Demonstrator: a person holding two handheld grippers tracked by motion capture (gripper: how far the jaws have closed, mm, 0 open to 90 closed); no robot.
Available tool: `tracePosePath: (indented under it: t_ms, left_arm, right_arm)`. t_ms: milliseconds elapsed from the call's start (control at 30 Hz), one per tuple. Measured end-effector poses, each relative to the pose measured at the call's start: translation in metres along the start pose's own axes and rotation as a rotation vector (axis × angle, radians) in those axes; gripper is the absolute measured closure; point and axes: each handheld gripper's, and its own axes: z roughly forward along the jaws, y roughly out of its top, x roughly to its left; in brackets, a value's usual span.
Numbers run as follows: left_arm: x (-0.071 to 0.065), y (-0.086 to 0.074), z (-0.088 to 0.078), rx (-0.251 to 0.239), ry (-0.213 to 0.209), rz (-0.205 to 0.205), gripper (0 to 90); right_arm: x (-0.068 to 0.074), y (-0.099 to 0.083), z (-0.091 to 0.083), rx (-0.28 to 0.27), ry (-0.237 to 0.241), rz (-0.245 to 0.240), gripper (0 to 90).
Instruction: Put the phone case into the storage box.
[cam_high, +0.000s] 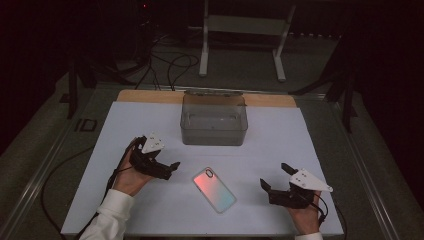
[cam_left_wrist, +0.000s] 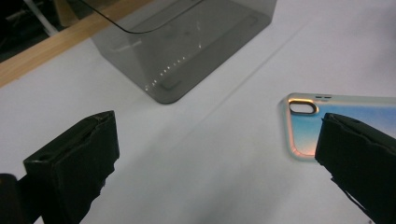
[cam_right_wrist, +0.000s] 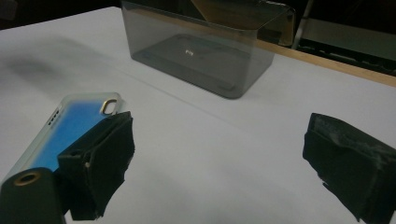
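Lying flat on the white counter between the left gripper and right gripper — both with jaws spread, holding nothing — the phone case looks light, thin, bendy and slick, so pinching across its long edges seems safest.

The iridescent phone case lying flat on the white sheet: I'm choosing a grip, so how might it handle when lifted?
The iridescent phone case looks thin and lies flush with the white sheet, so getting a jaw under its edge may be hard. Its glossy surface suggests it could slide if pushed. It probably weighs little and may flex.
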Motion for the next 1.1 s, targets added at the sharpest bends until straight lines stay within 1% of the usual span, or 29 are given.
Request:
tracePosePath:
  t_ms: [233,367,500,533,600,633,833,900,1033,1100]
  left_arm:
    - [-0.008,0.012,0.014,0.029,-0.027,0.010,0.5]
    - [-0.011,0.015,0.022,0.057,-0.040,0.012,0.8]
    - [-0.014,0.017,0.029,0.080,-0.049,0.008,0.9]
    - [-0.014,0.017,0.030,0.088,-0.051,0.012,1.0]
    - [-0.016,0.018,0.033,0.096,-0.049,0.011,1.0]
    - [-0.016,0.018,0.034,0.101,-0.049,0.019,1.0]
    - [-0.019,0.019,0.041,0.117,-0.049,0.019,1.0]
    - [-0.020,0.019,0.043,0.122,-0.054,0.015,1.0]
    - [-0.022,0.020,0.047,0.139,-0.064,0.021,1.4]
    - [-0.024,0.021,0.050,0.148,-0.073,0.018,2.0]
  right_arm:
    - [-0.001,0.000,-0.001,-0.003,-0.001,0.001,8.9]
    - [-0.001,0.000,-0.001,-0.003,-0.002,0.002,8.9]
    - [-0.001,0.001,-0.001,-0.004,-0.001,0.000,8.9]
    - [-0.001,0.001,-0.001,-0.004,-0.002,0.002,8.9]
    - [-0.001,0.001,-0.002,-0.003,-0.002,0.002,8.9]
    - [-0.001,0.001,-0.001,-0.003,-0.001,0.001,8.9]
    - [-0.001,0.001,-0.001,-0.004,0.000,0.001,8.9]
    - [-0.001,0.001,-0.001,-0.004,0.002,-0.001,8.9]
    - [-0.001,0.000,-0.001,-0.003,0.003,-0.001,8.9]
    - [-0.001,0.001,-0.001,-0.003,0.002,0.001,8.9]
